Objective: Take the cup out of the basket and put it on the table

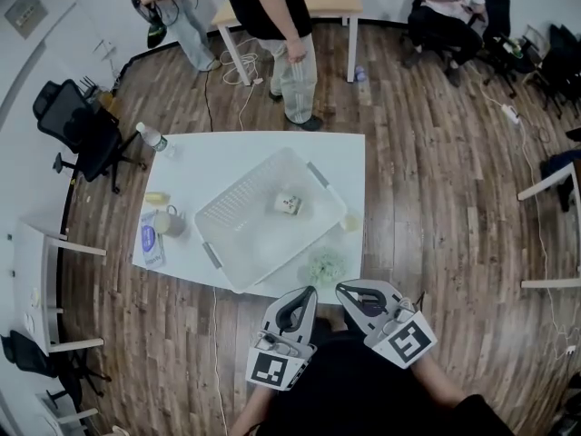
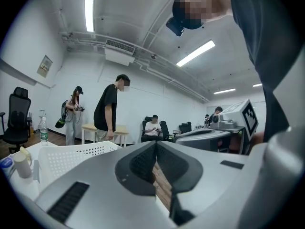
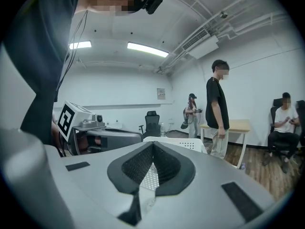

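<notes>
A small pale cup (image 1: 289, 204) with a dark mark lies inside the white mesh basket (image 1: 238, 209) on the white table (image 1: 218, 153). My left gripper (image 1: 307, 291) and right gripper (image 1: 343, 289) hang side by side off the table's near edge, close to my body and short of the basket. Both are shut and hold nothing. In the left gripper view the shut gripper (image 2: 156, 144) points level past the basket's wall (image 2: 71, 159). In the right gripper view the shut gripper (image 3: 152, 143) points at the basket's rim (image 3: 183, 144). Neither gripper view shows the cup.
Left of the basket stand a water bottle (image 1: 152, 137), a mug (image 1: 168, 221), a yellow item (image 1: 156, 198) and a blue-labelled packet (image 1: 150, 240). A greenish item (image 1: 324, 266) and a small yellowish cup (image 1: 350, 222) sit near the front right. A person (image 1: 281, 44) stands beyond the table; office chairs surround it.
</notes>
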Motion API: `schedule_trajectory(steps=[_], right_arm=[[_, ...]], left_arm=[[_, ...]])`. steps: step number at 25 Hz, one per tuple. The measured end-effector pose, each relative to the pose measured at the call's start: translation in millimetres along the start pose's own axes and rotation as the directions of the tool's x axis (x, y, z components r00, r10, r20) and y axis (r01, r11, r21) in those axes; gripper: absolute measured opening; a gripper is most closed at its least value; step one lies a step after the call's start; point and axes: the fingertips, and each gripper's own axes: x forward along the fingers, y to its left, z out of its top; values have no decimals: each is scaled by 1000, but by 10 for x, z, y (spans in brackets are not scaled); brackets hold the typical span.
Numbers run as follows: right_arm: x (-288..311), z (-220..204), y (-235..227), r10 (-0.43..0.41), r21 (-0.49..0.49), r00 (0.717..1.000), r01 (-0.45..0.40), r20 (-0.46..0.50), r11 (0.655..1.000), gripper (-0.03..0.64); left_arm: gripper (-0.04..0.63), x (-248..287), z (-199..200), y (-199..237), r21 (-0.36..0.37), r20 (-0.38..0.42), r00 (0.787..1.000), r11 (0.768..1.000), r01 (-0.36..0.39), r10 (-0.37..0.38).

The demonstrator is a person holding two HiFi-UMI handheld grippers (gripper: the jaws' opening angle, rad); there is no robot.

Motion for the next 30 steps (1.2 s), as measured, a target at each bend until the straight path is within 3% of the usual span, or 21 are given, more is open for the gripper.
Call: schedule_trajectory(steps=[6,11,16,18,25,30], right_arm=[[-43,-31,0,-3,10,1000,3,-18,1000,25],[-74,-69,-37,-26,28,1000,26,-13,999,25],[-148,-144,-85,-46,46,999,47,-20,998,25],[-174,-153,-109,-56,55,998,57,-18,997,25],[-266,-213,-258,-107,78,994,108,-17,991,25],[-330,-258,-410,-139,84,990,141,-34,986,25]], left_arm=[[11,84,57,72,19,-17,1000,1000,19,-18],[12,213,33,201,49,-82,996,998,42,-38],[21,449,25,401,172,-145,987,980,101,-76],[78,558,13,531,229,-171,982,966,117,-79],[161,950,-322,974,423,-355,932,876,233,-76],[213,1243,-796,1309,533,-526,850,764,362,-36]])
